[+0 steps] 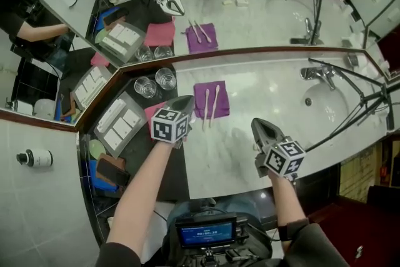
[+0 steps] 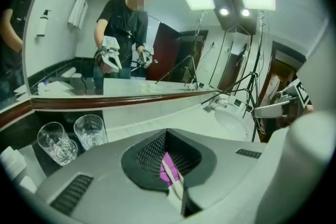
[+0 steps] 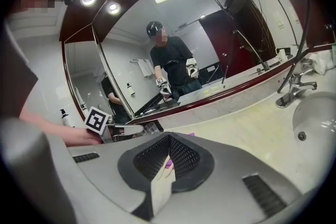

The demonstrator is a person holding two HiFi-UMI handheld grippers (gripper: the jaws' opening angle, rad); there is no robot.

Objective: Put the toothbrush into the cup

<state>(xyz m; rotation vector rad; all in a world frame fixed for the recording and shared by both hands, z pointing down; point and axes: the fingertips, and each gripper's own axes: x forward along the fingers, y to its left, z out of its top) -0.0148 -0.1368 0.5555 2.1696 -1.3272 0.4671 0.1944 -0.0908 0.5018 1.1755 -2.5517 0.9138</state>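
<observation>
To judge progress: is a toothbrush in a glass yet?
No, both toothbrushes lie on the purple cloth; the glasses are empty.

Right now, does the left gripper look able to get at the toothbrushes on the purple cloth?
Probably yes: the left gripper is right beside the purple cloth, and nothing stands between it and the two toothbrushes. Its fingers are shut, so they would have to open first.

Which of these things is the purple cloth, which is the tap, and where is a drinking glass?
purple cloth (image 1: 223,100), head view, bare right part.
tap (image 1: 317,73), head view, its body.
drinking glass (image 1: 165,79), head view, its open mouth.
</observation>
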